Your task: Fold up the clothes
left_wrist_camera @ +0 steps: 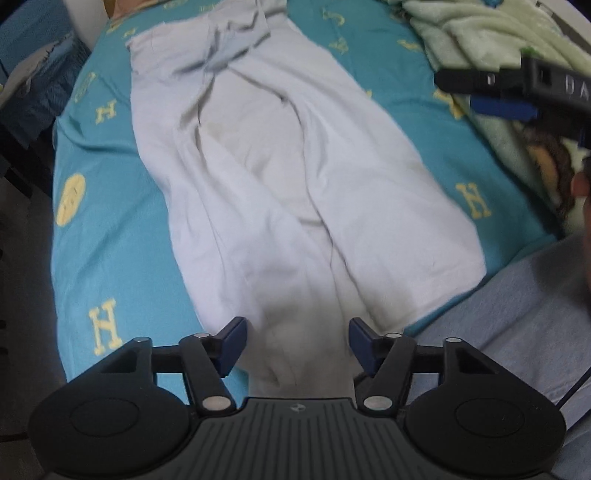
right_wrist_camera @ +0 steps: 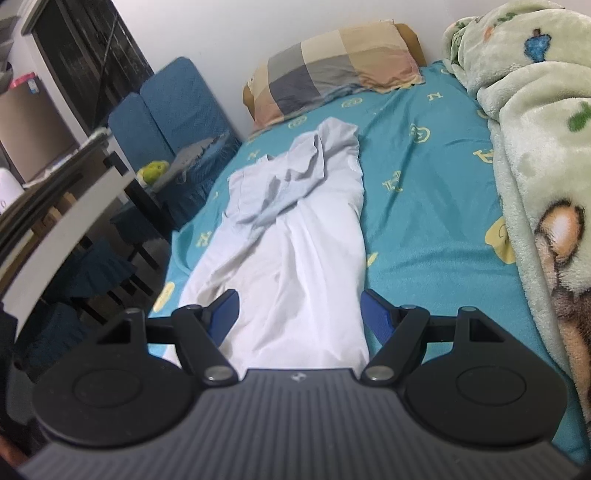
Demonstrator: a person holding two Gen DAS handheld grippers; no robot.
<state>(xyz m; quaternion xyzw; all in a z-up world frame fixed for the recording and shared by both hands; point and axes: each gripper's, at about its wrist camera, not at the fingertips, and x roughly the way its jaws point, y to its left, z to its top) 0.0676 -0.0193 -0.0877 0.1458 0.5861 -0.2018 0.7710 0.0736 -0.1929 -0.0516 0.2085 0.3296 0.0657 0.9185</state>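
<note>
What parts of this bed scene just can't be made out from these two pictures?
- White garment: its near hem, left wrist view, is hidden behind the left gripper.
- Same hem, right wrist view: covered by the right gripper.
- Right gripper, left wrist view: cut off by the frame edge.
- Garment's collar end: crumpled and blurred.

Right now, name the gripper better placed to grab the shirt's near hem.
Left, probably. The left gripper is open, its fingers straddling the white shirt at the near hem. The right gripper hangs off beside the green blanket, away from the cloth.
</note>
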